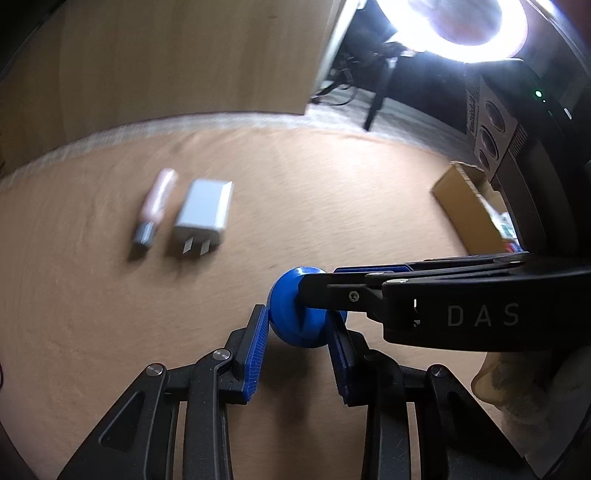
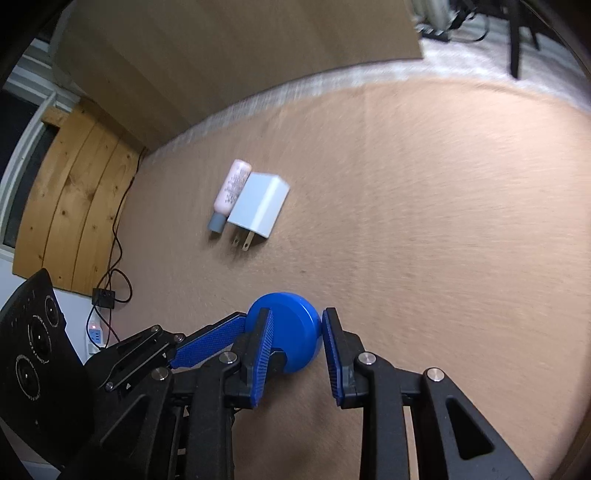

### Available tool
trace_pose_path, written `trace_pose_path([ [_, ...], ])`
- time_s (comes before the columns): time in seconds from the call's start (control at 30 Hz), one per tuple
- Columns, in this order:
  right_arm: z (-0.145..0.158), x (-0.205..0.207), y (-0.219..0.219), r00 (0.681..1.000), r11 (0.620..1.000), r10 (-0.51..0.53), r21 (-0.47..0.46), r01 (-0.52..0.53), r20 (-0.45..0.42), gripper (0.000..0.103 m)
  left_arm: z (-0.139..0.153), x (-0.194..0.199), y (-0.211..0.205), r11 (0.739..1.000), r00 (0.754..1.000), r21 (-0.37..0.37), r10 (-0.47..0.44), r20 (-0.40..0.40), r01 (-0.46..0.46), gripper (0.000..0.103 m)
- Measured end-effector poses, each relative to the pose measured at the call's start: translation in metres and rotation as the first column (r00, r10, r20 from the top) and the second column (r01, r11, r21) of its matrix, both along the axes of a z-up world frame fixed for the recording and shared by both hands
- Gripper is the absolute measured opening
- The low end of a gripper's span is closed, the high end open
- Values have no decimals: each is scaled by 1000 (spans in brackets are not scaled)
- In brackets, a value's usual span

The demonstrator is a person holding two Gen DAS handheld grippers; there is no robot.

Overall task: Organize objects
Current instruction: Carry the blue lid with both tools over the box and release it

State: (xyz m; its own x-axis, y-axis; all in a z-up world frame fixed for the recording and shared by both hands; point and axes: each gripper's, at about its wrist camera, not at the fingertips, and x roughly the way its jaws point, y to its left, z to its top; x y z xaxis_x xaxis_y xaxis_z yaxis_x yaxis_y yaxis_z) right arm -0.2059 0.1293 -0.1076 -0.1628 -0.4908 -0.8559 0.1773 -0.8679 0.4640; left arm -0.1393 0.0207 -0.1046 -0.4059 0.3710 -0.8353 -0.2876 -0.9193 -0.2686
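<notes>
A round blue disc (image 1: 291, 314) is held above the tan table (image 1: 332, 206). My left gripper (image 1: 299, 325) has its blue pads on both sides of the disc. My right gripper (image 2: 297, 332) also pinches the disc (image 2: 291, 332), and its finger reaches in from the right in the left wrist view (image 1: 321, 291). A white charger plug (image 1: 203, 218) lies beside a pink tube (image 1: 157, 206) with a grey cap, farther out on the table. Both also show in the right wrist view, charger (image 2: 258, 208) and tube (image 2: 232, 188).
An open cardboard box (image 1: 465, 206) with small items stands at the table's right. A wooden board (image 1: 166, 55) stands behind the table. A ring light (image 1: 461, 33) glares at upper right. Wooden planks (image 2: 74, 195) and cables (image 2: 118, 266) lie at the left.
</notes>
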Motion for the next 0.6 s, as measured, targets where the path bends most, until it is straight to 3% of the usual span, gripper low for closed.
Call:
trace_pose_path([
  [0.27,44,27,81,990,994,-110,4,111,-86,25,41,6,74,992,990,14,-125,-69,126,34],
  [0.6,82,70,202,951,959,-267,55,278,-157,25,79,17,210,938,934,46,-334,-126,342,34],
])
